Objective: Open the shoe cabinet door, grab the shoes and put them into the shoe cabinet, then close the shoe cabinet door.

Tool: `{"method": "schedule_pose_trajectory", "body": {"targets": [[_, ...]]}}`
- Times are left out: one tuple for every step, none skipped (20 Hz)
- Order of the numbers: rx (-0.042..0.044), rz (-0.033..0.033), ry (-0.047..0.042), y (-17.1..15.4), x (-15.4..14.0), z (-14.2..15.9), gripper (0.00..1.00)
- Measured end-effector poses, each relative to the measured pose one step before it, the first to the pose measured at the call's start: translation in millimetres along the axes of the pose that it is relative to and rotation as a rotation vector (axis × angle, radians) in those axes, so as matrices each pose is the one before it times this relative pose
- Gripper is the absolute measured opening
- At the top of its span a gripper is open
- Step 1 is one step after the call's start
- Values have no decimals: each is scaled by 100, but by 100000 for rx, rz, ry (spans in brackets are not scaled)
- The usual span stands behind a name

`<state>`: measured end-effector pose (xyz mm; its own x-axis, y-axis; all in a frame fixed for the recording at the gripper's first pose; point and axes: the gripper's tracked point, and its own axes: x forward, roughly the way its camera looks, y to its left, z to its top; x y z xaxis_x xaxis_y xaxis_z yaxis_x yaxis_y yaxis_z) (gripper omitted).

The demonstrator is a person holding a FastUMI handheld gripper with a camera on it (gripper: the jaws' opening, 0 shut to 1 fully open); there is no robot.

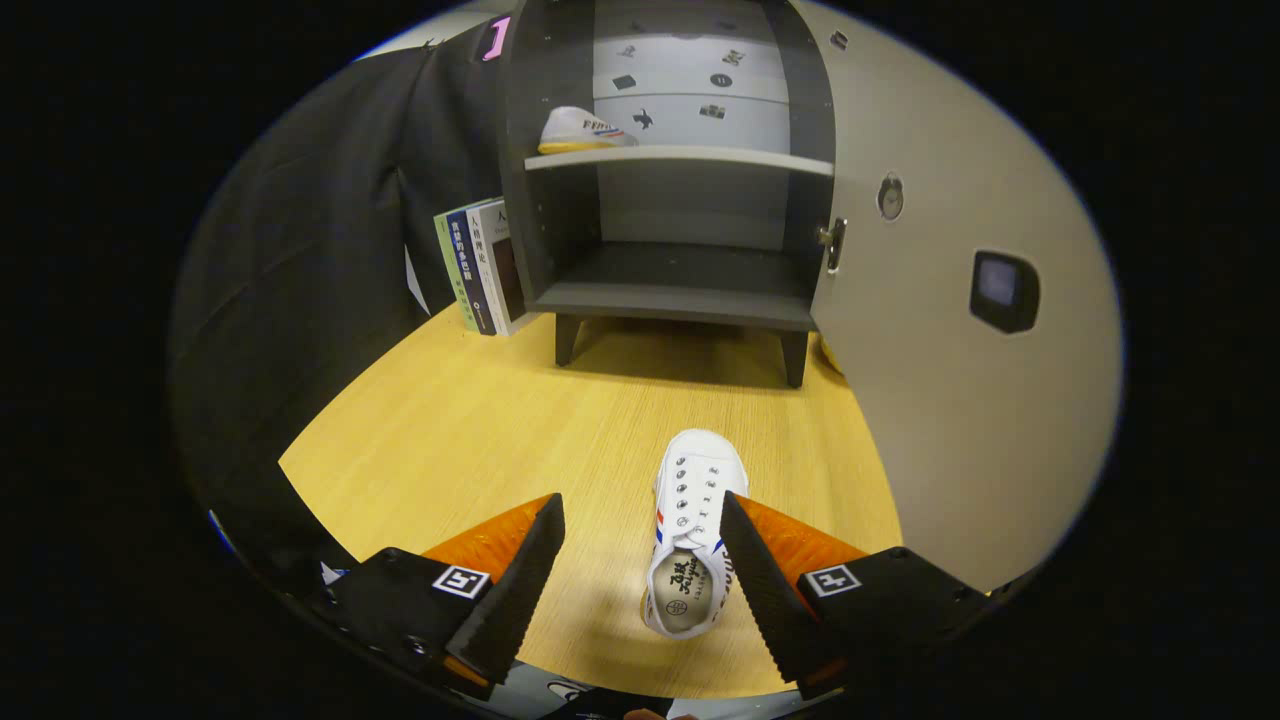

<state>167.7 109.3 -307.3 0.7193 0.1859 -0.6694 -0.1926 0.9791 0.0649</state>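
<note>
Since the door (960, 380) already stands open and one shoe (580, 130) sits on the upper shelf (690, 158), the job looks approx half done. 2nd shoe (692, 530) lies on the table (480, 430) between the fingers (515, 590), nearer the right one; gripper (640, 545) spread wide, nothing pinched. Left: grab, shelve, close door.

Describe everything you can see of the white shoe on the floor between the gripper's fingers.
The white shoe is a low canvas-looking sneaker with metal eyelets, white laces and a red and blue stripe on its side. It lies upright on the wooden floor, toe pointing toward the open shoe cabinet, heel opening facing the camera. It sits between the open gripper fingers, close against the right finger; whether they touch is unclear.
</note>
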Motion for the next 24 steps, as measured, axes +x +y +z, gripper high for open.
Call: {"method": "schedule_pose_trajectory", "body": {"targets": [[1093, -20, 1674, -58, 897, -521, 98], [702, -414, 1553, -23, 1079, -527, 98], [293, -119, 959, 26, 864, -356, 98], [-645, -98, 680, -7, 835, -343, 98], [-1845, -857, 698, -128, 837, -398, 98], [-2164, -1571, 824, -273, 1026, -356, 98], [-1089, -582, 1454, -59, 776, -537, 98], [-66, -568, 1746, 50, 726, -563, 98], [-29, -1095, 1211, -270, 396, -380, 98], [227, -419, 1048, -25, 552, -312, 99], [829, 128, 1005, -26, 201, -338, 100], [471, 222, -128, -20, 167, -4, 100], [-421, 40, 777, -40, 181, -127, 100], [-458, -131, 1574, -10, 297, -329, 100], [-929, -701, 1502, -47, 292, -357, 100], [-1857, -1734, 1388, -252, 257, -181, 99], [-3111, -3379, 144, -463, 365, -18, 100], [-3014, -3654, 458, -585, 16, -95, 88], [-2552, -4372, -86, -790, 88, -81, 77], [-218, -388, -713, 228, 56, -59, 66], [-1428, 795, 150, 33, 2, -43, 55], [-1805, -441, 51, -32, 25, 98, 44], [-2818, -128, 475, 25, -195, 8, 38], [-1884, -84, 829, 113, 239, -150, 32]]}}
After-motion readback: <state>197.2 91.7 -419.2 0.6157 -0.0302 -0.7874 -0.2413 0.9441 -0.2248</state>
